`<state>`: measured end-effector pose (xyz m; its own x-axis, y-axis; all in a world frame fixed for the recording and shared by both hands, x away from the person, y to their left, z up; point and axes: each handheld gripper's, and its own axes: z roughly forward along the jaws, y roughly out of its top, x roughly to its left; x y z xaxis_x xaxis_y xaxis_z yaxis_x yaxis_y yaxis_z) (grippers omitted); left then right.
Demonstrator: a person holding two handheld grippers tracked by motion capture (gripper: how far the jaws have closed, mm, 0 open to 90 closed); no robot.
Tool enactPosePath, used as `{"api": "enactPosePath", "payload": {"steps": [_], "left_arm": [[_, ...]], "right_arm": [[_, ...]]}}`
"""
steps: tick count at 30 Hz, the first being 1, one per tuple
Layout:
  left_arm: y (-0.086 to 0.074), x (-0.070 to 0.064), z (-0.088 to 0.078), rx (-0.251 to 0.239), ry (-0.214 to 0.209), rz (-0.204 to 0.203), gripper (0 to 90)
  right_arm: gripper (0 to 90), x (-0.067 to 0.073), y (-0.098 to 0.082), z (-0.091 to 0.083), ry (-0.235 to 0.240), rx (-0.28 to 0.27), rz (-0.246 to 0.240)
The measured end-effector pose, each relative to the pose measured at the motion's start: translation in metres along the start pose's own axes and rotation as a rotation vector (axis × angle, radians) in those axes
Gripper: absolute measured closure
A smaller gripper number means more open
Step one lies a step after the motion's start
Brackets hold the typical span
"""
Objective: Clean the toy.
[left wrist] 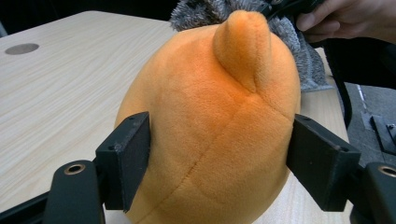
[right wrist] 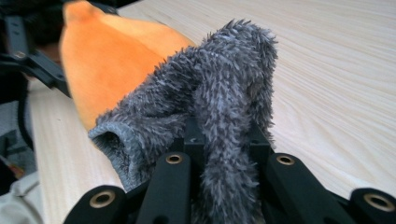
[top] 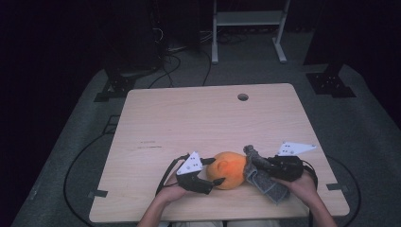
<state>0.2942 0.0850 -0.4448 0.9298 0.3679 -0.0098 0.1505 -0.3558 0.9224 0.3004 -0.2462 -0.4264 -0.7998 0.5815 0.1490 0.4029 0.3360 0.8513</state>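
At the table's [top: 156, 118] near edge, the left gripper [top: 211, 171] straddles an orange plush toy [top: 230, 169], jaws against its sides, while the right gripper [top: 259, 165] clamps a grey fuzzy sock [top: 267, 185] touching it. No legible writing shows.

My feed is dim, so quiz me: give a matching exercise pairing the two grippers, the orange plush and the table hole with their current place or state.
Things:
1. left gripper
2. right gripper
3. orange plush
4. table hole

States:
A. clamped on grey fuzzy cloth
B. at the table's far edge
C. jaws on either side of the plush
D. lying on the table between both grippers

Pairs: 1-C, 2-A, 3-D, 4-B
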Motion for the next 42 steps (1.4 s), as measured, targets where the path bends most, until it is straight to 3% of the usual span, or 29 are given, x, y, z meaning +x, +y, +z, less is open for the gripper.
{"api": "enactPosePath", "payload": {"steps": [2,17,21,24,27,30,33,36,38,42], "left_arm": [[0.0,-0.001,0.0,0.0,0.003,0.0,25.2],[0.001,0.0,0.003,-0.003,0.034,-0.018,23.0],[0.004,-0.004,0.009,-0.006,0.056,-0.021,23.5],[0.005,-0.008,0.013,0.001,0.067,0.004,25.6],[0.007,-0.009,0.014,0.004,0.08,0.0,31.1],[0.007,-0.008,0.015,-0.003,0.084,-0.022,33.7],[0.006,-0.004,0.014,-0.014,0.08,-0.056,34.3],[0.004,-0.002,0.014,-0.024,0.075,-0.079,34.2],[0.004,0.001,0.013,-0.032,0.075,-0.117,34.1],[0.004,0.004,0.013,-0.042,0.077,-0.149,34.0]], "right_arm": [[76.4,-0.002,-0.001,-0.001,-0.025,0.015,-0.005],[76.3,0.002,0.003,-0.005,-0.015,0.007,-0.03],[76.4,0.02,0.016,-0.001,0.005,-0.037,-0.08],[76.4,0.034,0.025,0.001,0.038,-0.065,-0.121],[76.3,0.039,0.025,0.004,0.015,-0.06,-0.153],[76.3,0.03,0.019,0.005,0.016,-0.07,-0.112],[76.2,0.021,0.01,0.006,-0.012,-0.056,-0.084],[76.3,0.015,0.002,0.007,-0.047,-0.026,-0.082],[76.2,0.013,0.0,0.007,-0.067,-0.005,-0.077],[76.3,0.011,0.0,0.007,-0.061,-0.017,-0.046]]}}
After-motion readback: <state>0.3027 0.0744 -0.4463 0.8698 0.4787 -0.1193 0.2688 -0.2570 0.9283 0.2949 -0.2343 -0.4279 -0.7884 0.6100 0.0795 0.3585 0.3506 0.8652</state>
